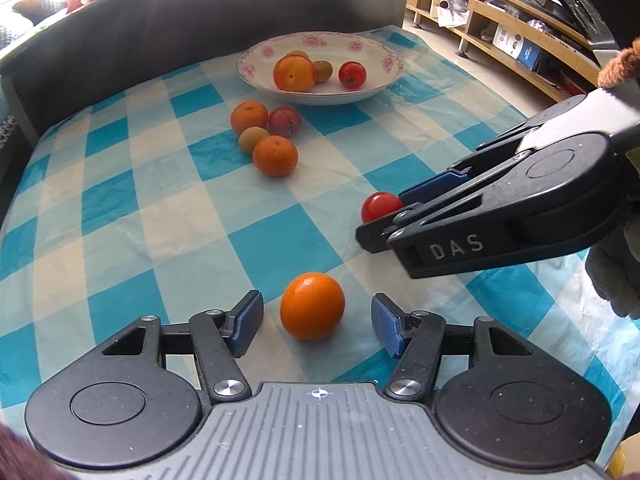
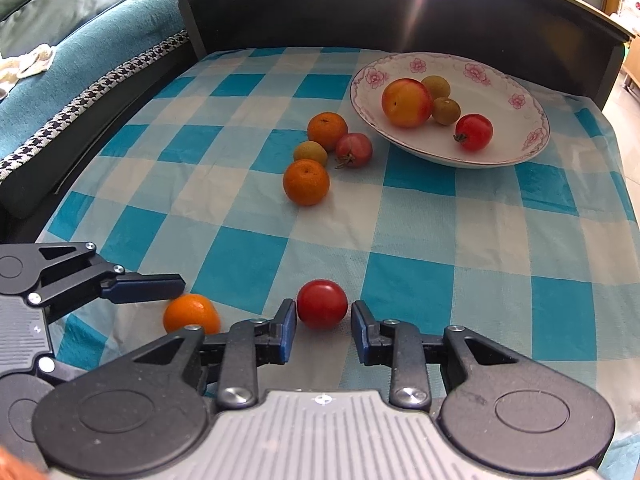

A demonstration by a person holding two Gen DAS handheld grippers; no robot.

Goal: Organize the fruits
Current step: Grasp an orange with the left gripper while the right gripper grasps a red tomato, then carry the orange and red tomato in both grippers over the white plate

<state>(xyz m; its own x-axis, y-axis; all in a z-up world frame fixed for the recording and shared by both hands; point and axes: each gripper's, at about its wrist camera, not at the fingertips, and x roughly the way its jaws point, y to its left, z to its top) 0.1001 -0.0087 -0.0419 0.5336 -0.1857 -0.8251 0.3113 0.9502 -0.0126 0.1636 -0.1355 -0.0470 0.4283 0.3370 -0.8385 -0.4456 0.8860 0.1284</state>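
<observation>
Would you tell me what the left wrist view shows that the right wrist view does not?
Only the left wrist view shows the wooden shelves and the "DAS" lettering on the right gripper. Only the right wrist view shows the teal sofa. Both show the plate of fruit, the loose cluster of four fruits, the left gripper open around an orange, and the right gripper open around a tomato.

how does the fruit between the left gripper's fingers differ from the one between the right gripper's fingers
The orange between the left hand-held gripper fingers is orange with a dull, dimpled skin; the tomato at the right hand-held gripper is red, smooth and glossy. The orange looks the larger of the two. The orange has clear gaps to both pads; the tomato sits almost against one pad. Both rest on the checked cloth between open fingers, not yet gripped.
</observation>
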